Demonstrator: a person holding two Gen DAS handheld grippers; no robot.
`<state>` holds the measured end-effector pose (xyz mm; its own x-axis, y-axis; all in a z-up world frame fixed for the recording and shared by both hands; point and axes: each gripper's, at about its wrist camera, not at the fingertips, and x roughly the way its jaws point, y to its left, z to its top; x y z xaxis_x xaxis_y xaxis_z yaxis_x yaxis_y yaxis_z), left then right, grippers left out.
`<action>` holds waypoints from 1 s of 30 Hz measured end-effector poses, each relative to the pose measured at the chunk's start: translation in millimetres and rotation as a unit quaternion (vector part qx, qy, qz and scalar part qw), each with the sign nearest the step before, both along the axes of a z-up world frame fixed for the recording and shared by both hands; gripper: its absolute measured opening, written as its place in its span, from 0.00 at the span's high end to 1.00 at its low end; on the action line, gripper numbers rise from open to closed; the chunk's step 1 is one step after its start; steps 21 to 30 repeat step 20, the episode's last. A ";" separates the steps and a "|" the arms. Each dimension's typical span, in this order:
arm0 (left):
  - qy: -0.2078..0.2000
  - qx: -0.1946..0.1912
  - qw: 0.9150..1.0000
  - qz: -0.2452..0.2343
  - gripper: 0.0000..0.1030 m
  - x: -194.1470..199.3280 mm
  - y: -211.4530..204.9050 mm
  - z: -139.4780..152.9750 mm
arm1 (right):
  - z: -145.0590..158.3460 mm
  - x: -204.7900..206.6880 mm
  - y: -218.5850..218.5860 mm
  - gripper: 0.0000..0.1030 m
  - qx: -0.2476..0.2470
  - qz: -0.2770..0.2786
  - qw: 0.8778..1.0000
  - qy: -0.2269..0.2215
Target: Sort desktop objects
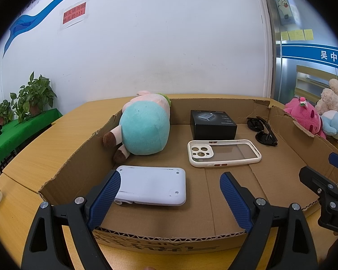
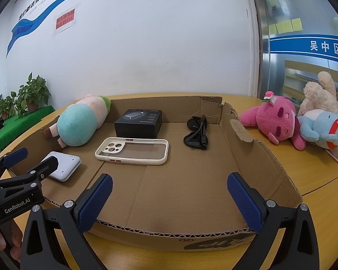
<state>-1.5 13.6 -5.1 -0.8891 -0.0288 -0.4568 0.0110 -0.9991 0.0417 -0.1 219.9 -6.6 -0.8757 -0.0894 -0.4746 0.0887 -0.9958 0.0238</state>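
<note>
A shallow cardboard box [image 2: 247, 168] is seen on a wooden table [image 2: 315, 175]. At its left side a teal and pink soft toy [image 1: 144, 126] lies on its side, with a white device [image 1: 151, 185] flat just in front of it. The left gripper [image 1: 169, 200] is held wide open above the box's near edge, gripping nothing. A black box [image 1: 213, 123] and a white phone case [image 1: 223, 153] lie in the middle, sunglasses [image 2: 197, 133] further right. The right gripper [image 2: 169, 200] is likewise spread wide and empty. Three soft toys [image 2: 279, 121] are piled on the table outside the box, at the right.

Black claw [image 2: 169, 202] frames, blue textured pads [image 2: 94, 202], silver screws.
</note>
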 end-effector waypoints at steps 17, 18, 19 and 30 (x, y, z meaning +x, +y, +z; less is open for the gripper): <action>0.000 0.010 1.000 -0.029 0.01 1.5 -0.1 0.0 | 0.3 0.0 -0.1 0.00 0.000 0.000 1.000 0.001; 0.000 0.010 1.000 -0.029 0.01 1.7 0.0 -0.1 | 0.1 -0.7 -0.4 0.00 0.002 -0.002 1.000 -0.002; -0.001 0.009 1.000 -0.027 0.00 2.1 0.5 -0.1 | 0.4 -1.7 0.4 0.00 0.001 -0.001 1.000 -0.005; -0.001 0.008 1.000 -0.026 0.00 2.1 1.0 -0.2 | 0.8 -2.1 1.0 0.00 0.000 0.000 1.000 -0.005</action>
